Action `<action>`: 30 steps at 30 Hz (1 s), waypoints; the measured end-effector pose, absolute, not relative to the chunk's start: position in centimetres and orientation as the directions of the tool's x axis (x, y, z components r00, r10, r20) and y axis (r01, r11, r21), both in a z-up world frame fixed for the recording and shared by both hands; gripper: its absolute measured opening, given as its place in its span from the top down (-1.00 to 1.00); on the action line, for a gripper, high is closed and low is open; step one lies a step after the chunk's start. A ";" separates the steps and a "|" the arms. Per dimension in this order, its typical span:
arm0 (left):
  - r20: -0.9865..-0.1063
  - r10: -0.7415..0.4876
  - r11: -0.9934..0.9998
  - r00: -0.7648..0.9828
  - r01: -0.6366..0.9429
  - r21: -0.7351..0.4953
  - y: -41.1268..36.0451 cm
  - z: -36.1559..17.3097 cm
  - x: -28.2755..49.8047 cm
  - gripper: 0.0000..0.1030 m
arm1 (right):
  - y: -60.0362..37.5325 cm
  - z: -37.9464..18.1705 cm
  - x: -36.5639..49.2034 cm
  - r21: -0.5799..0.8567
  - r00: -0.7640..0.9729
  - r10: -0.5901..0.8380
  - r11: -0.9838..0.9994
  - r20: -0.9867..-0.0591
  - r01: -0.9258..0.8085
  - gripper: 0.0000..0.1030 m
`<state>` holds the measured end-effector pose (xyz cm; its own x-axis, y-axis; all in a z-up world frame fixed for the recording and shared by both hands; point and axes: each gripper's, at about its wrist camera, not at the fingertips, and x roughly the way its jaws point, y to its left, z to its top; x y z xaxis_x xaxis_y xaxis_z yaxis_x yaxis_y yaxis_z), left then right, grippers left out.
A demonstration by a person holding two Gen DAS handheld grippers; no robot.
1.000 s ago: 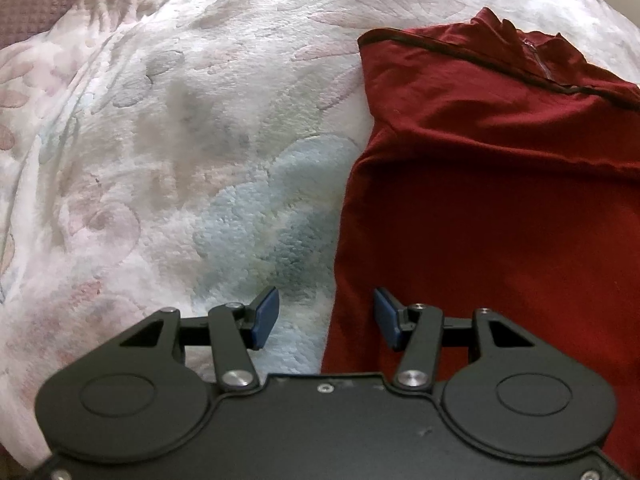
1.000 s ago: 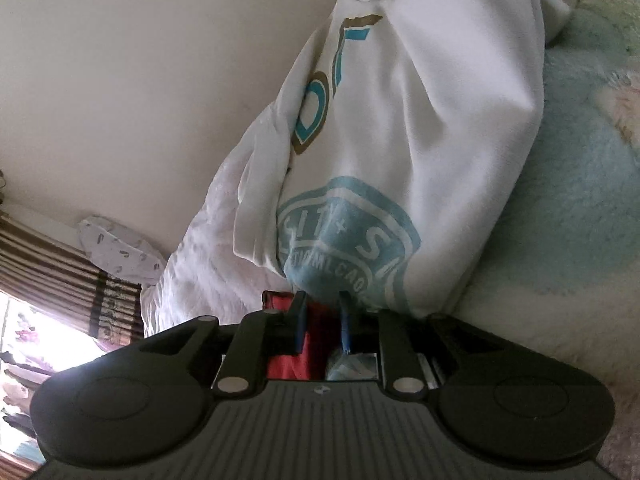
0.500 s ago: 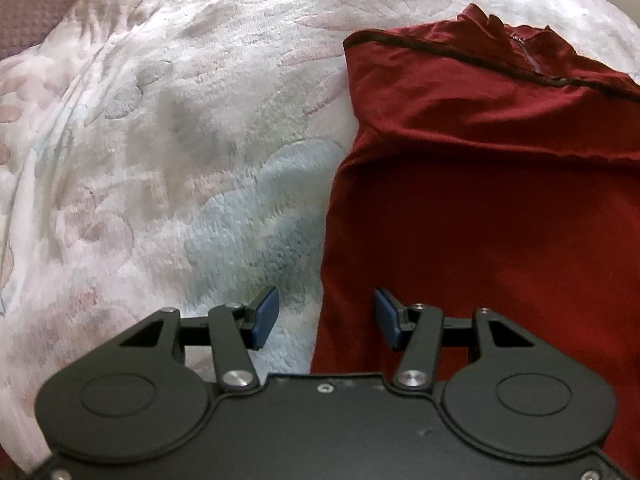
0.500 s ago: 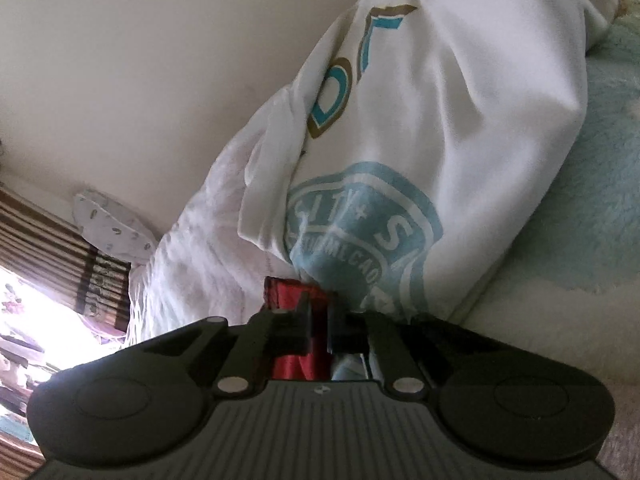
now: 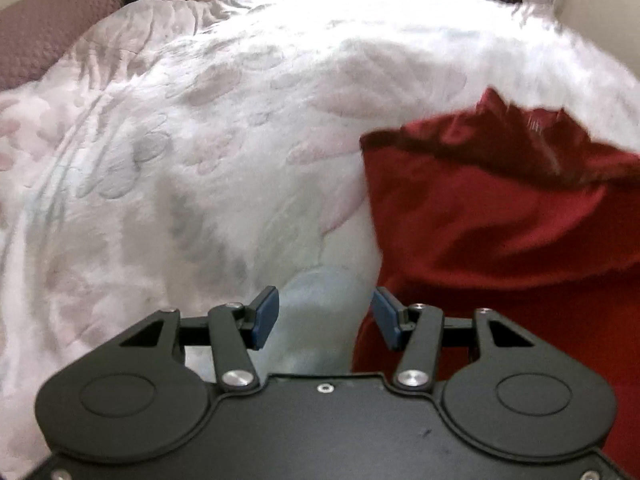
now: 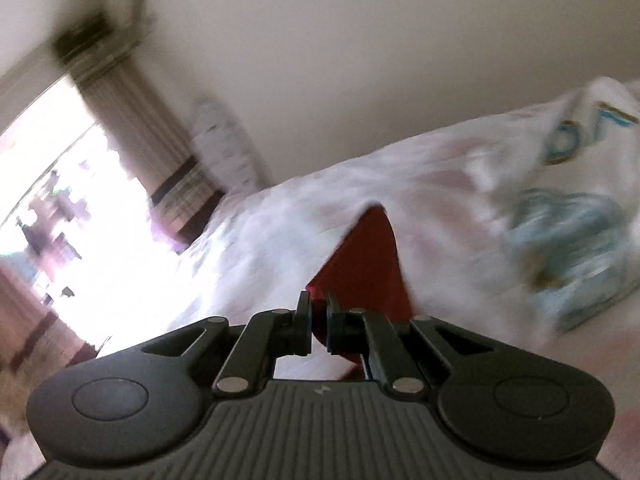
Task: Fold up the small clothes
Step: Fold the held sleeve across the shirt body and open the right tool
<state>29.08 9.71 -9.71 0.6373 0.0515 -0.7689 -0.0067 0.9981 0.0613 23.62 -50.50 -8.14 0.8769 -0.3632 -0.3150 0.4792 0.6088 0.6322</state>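
A dark red shirt [image 5: 500, 240] lies on the pale fleece blanket [image 5: 200, 152], filling the right side of the left wrist view; its collar end is rumpled and blurred. My left gripper [image 5: 326, 322] stands open just above the shirt's left edge, with its right blue pad [image 5: 386, 322] against the red cloth. In the right wrist view my right gripper [image 6: 319, 326] is shut on a corner of the same red shirt [image 6: 366, 264], which rises as a taut triangle in front of the fingers.
A white garment with a blue-green print [image 6: 572, 248] lies bunched at the right. Striped curtains [image 6: 132, 120] and a bright window [image 6: 60, 208] stand beyond the bed, with a cream wall [image 6: 400, 60] behind. A mauve quilted cover [image 5: 52, 28] sits at the far left.
The right gripper closed on the red shirt's corner, then lifted and swung left with it. The shirt's far end has risen and crumpled. The left gripper tilted up, still open.
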 end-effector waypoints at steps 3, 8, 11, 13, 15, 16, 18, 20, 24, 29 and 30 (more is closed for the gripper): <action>-0.762 0.038 0.998 0.646 0.009 0.057 10.5 -9.7 28.9 -0.04 | -44.7 -5.7 25.2 0.553 0.896 -0.326 0.706 -0.301 0.443 0.88; -0.779 -0.011 0.998 0.627 -0.039 -0.045 13.9 -10.0 28.8 -0.04 | -36.0 -3.7 27.1 0.453 0.920 -0.254 0.810 -0.299 0.371 0.88; -0.779 -0.067 0.992 0.624 -0.042 -0.119 15.8 -10.3 28.3 -0.04 | -30.9 -3.5 27.7 0.461 0.932 -0.173 0.831 -0.318 0.312 0.88; -0.778 -0.105 0.986 0.620 -0.038 -0.164 16.7 -10.5 28.0 -0.04 | -27.8 -3.4 27.9 0.443 0.935 -0.139 0.851 -0.327 0.282 0.88; -0.772 -0.112 0.984 0.626 -0.036 -0.172 16.8 -10.3 27.5 -0.04 | -24.4 -3.4 28.3 0.446 0.931 -0.087 0.859 -0.355 0.250 0.88; -0.768 -0.115 0.984 0.630 -0.032 -0.173 16.8 -10.2 27.3 -0.04 | -22.9 -3.3 28.4 0.456 0.932 -0.052 0.862 -0.359 0.223 0.88; -0.760 -0.118 0.984 0.639 -0.027 -0.176 16.8 -10.0 27.1 -0.04 | -19.2 -3.3 28.4 0.446 0.931 0.000 0.878 -0.364 0.174 0.88; -0.754 -0.102 0.987 0.649 -0.028 -0.158 16.9 -9.8 26.8 -0.04 | -15.8 -3.6 28.3 0.437 0.927 0.051 0.890 -0.373 0.127 0.88; -0.752 -0.107 0.983 0.651 -0.045 -0.178 17.7 -9.7 26.7 -0.04 | -10.2 -4.7 28.3 0.458 0.897 0.168 0.888 -0.408 0.042 0.88; -0.746 -0.123 0.981 0.654 -0.036 -0.192 17.9 -9.4 26.7 -0.04 | -5.2 -7.9 28.5 0.408 0.849 0.199 0.913 -0.490 0.021 0.87; -0.748 -0.122 0.982 0.653 -0.032 -0.188 17.8 -9.5 26.7 -0.04 | -4.6 -8.6 28.7 0.392 0.838 0.189 0.919 -0.512 0.032 0.85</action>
